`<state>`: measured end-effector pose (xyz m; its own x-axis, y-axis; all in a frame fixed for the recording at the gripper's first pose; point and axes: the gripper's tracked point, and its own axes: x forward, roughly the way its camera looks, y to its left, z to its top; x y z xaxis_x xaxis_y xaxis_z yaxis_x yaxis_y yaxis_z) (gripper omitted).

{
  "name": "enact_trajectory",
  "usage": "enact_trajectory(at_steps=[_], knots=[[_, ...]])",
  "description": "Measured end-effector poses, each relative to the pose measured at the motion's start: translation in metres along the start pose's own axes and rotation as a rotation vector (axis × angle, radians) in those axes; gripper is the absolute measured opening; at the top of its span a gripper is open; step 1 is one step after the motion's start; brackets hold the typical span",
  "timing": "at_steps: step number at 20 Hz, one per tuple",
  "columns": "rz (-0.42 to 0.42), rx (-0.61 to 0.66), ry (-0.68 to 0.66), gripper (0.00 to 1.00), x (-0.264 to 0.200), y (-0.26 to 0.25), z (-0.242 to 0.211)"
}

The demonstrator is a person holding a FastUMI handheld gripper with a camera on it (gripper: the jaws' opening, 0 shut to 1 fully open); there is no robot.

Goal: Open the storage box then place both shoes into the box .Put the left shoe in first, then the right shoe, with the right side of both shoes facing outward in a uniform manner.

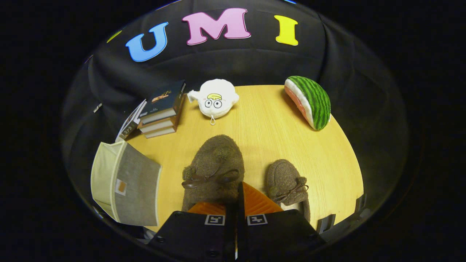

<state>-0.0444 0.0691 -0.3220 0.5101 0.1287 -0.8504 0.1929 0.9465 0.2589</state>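
The wooden table (262,127) carries everything here. At its near left edge the storage box (125,183) stands with its grey lid side facing the table's middle, apparently closed. The larger-looking brown fuzzy shoe (214,163) lies just ahead of the tongs (237,203), its heel end under them; the tongs are pressed together, with no gap between the fingers, and they seem to pinch the shoe's heel rim, though the contact is hidden. The second brown shoe (287,183) sits just to the right. At the far right lies a watermelon-slice plush (309,102). A stack of books (162,109) stands far left, with a white plush toy (215,97) beside it.
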Motion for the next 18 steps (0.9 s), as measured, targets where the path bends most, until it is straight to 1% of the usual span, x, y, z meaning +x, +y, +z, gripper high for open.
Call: enact_trajectory(at_steps=[4, 7, 10, 11, 14, 18], knots=[[0.032, -0.024, -0.021, 0.07, -0.038, 0.071, 0.034], [0.091, -0.031, 0.006, 0.07, -0.058, 0.137, 0.04], [0.16, -0.027, 0.057, 0.08, -0.062, 0.203, 0.03], [0.165, -0.022, 0.079, 0.08, -0.064, 0.219, 0.023], [0.151, -0.002, 0.129, 0.09, -0.059, 0.263, 0.006], [0.138, -0.051, 0.167, 0.09, -0.043, 0.307, -0.016]])
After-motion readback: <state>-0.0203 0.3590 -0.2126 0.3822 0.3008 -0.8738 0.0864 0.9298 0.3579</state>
